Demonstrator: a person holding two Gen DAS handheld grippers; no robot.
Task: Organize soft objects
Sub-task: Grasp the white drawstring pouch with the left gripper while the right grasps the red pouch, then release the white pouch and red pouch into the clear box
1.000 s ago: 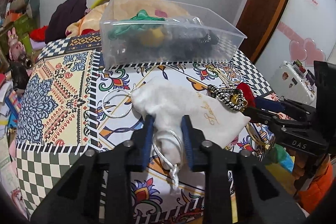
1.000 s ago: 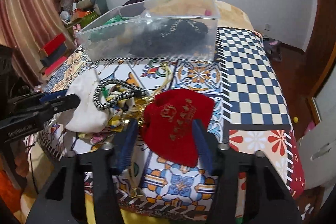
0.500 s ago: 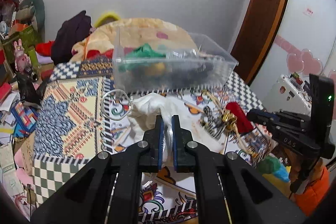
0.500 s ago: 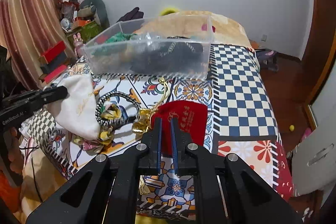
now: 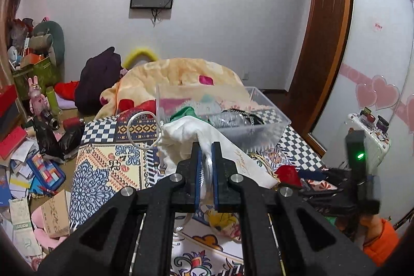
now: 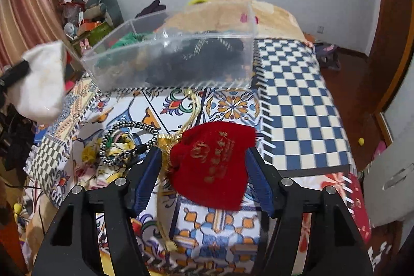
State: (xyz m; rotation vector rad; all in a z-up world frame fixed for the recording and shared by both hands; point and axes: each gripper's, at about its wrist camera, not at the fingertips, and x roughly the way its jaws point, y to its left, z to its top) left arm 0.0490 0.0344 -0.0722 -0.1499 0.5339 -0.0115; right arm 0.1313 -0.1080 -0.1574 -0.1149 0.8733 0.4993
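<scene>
My left gripper (image 5: 206, 176) is shut on a white drawstring pouch (image 5: 186, 140) and holds it lifted above the patterned table; the pouch also shows in the right wrist view (image 6: 42, 82), hanging at the left. My right gripper (image 6: 204, 173) is open, its fingers on either side of a red velvet pouch (image 6: 214, 162) with gold print that lies on the table. A clear plastic bin (image 6: 176, 61) with green, yellow and black soft items stands at the back of the table and shows in the left wrist view (image 5: 233, 118) too.
A black-and-white braided cord loop (image 6: 129, 144) and a gold cord (image 6: 192, 107) lie left of the red pouch. The patterned tablecloth (image 6: 297, 105) ends at the right and front edges. A cluttered floor (image 5: 23, 172) lies to the left, a blanket pile (image 5: 181, 74) behind the bin.
My left gripper closed on the white pouch and lifted it up off the table. My right gripper closed on the red pouch half a second ago, then opened again and sits lower around it.
</scene>
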